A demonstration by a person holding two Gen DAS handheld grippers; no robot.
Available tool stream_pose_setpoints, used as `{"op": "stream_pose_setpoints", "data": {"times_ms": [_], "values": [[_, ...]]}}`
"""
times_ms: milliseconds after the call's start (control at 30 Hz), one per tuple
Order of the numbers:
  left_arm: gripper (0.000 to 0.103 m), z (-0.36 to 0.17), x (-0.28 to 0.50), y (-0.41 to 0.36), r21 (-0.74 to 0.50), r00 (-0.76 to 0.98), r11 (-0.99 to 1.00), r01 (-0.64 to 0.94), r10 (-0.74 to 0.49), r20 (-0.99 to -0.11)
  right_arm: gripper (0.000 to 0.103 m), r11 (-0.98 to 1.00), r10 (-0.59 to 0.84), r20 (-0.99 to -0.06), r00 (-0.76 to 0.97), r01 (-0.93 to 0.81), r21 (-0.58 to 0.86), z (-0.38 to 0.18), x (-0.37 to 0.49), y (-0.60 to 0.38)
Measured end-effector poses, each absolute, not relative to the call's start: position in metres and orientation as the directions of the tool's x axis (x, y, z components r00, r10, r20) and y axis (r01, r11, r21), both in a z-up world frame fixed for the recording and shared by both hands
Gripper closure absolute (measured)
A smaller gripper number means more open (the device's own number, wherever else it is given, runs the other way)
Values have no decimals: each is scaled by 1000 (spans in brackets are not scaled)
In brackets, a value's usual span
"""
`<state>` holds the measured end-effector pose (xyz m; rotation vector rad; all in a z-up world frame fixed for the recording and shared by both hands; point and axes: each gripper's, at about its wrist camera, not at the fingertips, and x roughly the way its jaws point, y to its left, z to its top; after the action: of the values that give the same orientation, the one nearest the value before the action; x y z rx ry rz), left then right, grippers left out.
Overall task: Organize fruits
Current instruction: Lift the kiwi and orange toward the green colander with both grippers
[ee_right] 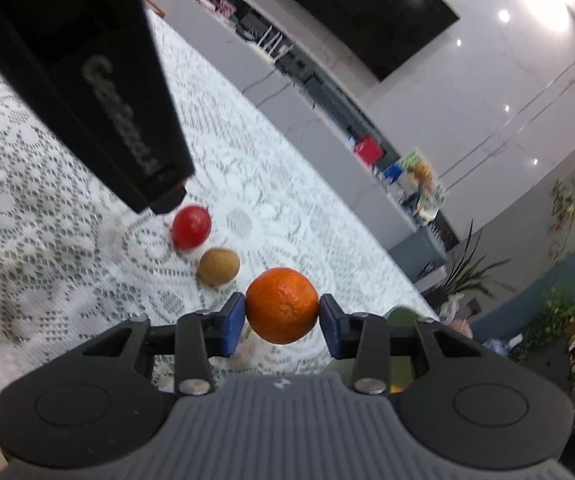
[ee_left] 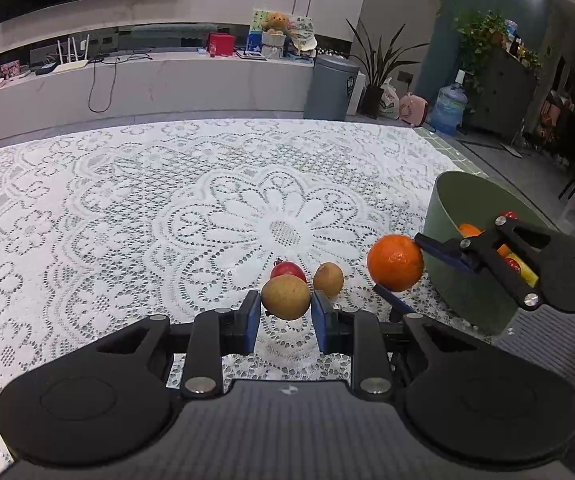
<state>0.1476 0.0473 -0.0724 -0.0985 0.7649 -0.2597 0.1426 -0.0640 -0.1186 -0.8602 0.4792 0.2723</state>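
My left gripper [ee_left: 285, 308] is shut on a round brown fruit [ee_left: 286, 297], its blue pads pressing both sides. Just behind it on the lace cloth lie a red fruit [ee_left: 287, 270] and a second brown fruit [ee_left: 328, 279]. To the right, my right gripper [ee_left: 396, 263] is shut on an orange [ee_left: 395, 262] beside the green bowl [ee_left: 459, 296]. The right wrist view shows the orange [ee_right: 281, 304] squeezed in the right gripper [ee_right: 281, 314], with the red fruit [ee_right: 191, 227] and brown fruit [ee_right: 219, 267] beyond. The left gripper's black body [ee_right: 79, 80] hides its own fruit there.
The bowl holds several fruits, orange, red and yellow [ee_left: 525, 272]. It stands near the table's right edge [ee_left: 467, 160]. White lace cloth [ee_left: 167, 208] covers the table. Beyond the far edge are a low console [ee_left: 147, 80] and a grey bin [ee_left: 329, 88].
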Motion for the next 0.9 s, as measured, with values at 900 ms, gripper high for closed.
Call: {"op": "stream_pose_setpoints", "data": {"times_ms": [900], "values": [[73,-13,101,-18,-163,742,944,288,-327,-585,65,927,19,-282,959,-123,-355,9,80,-163]]}}
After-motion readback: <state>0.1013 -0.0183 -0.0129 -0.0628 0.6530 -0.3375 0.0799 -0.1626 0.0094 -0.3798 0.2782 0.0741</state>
